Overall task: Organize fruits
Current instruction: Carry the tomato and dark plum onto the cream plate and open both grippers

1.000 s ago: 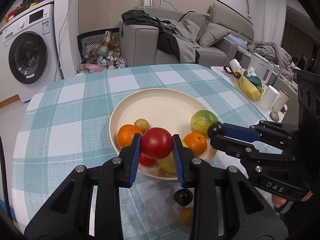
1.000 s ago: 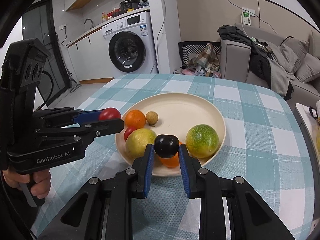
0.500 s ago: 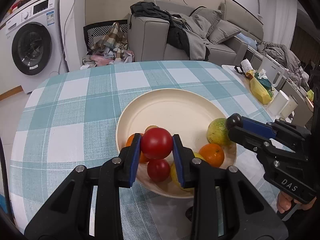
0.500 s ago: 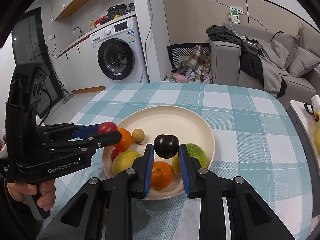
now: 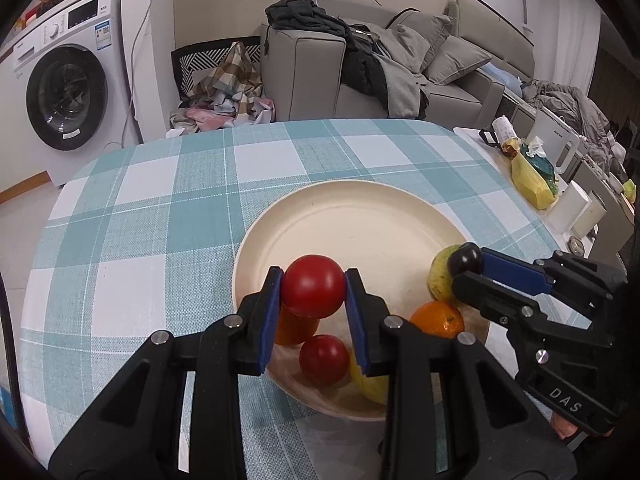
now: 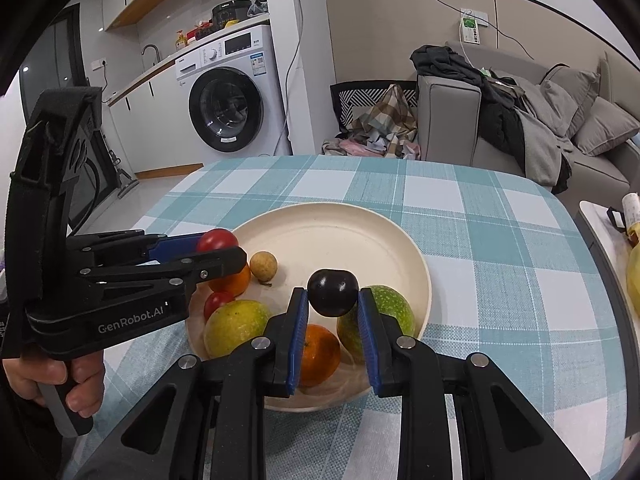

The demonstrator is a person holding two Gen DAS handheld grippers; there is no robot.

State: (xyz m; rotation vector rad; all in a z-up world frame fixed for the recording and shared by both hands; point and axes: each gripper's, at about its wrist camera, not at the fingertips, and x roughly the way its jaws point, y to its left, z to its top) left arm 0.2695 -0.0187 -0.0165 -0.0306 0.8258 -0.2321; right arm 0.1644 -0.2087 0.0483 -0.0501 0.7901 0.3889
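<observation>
- Table with teal-and-white checked cloth (image 6: 500, 248), carrying everything below.
- Cream plate (image 6: 360, 232), near the table's middle, far half bare.
- Left gripper (image 5: 313, 294), over the plate's near-left part, pads clamped on a red tomato (image 5: 313, 286).
- Right gripper (image 6: 333, 300), over the plate's near-right part, pads clamped on a dark plum (image 6: 333, 292).
- Green-yellow fruit (image 6: 394, 316) in the plate, just beside the right gripper.
- Yellow-green fruit (image 6: 236, 326) in the plate, near edge.
- Two oranges (image 6: 320, 354), one below each gripper.
- Second tomato (image 5: 324, 359), lying in the plate.
- Small tan round fruit (image 6: 263, 266), alone toward the centre.
</observation>
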